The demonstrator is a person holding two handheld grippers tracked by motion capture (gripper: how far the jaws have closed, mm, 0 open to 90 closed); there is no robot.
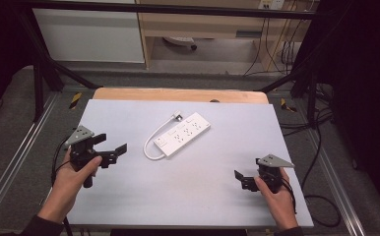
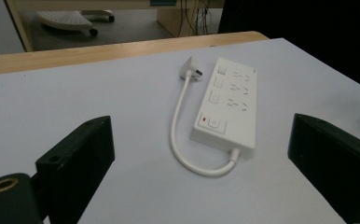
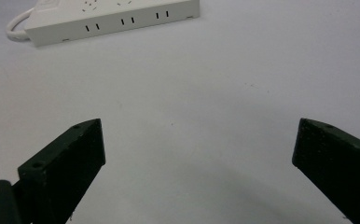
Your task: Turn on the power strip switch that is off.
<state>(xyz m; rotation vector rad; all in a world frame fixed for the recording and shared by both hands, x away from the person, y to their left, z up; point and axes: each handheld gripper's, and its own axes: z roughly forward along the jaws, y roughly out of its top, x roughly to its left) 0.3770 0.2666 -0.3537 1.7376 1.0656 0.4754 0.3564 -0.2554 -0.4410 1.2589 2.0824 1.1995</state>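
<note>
A white power strip [image 1: 182,134] lies diagonally in the middle of the pale table [image 1: 193,196], with a short white cable [image 1: 150,147] looping from its near end round to a plug [image 1: 178,117] at its far end. My left gripper [image 1: 113,142] is held at the table's left, open and pointing at the strip. In the left gripper view the strip [image 2: 229,105] lies ahead between the wide jaws of that gripper [image 2: 201,154], with its red-lit switch nearest. My right gripper [image 1: 242,179] hovers open at the near right, empty. Far ahead of this gripper [image 3: 199,154] sits the strip [image 3: 117,16].
A wooden strip [image 1: 178,94] borders the table's far edge. Black frame bars [image 1: 45,69] stand around the table. Cables [image 1: 316,147] trail on the floor to the right. A cabinet [image 1: 89,34] and a chair base [image 1: 180,42] stand beyond.
</note>
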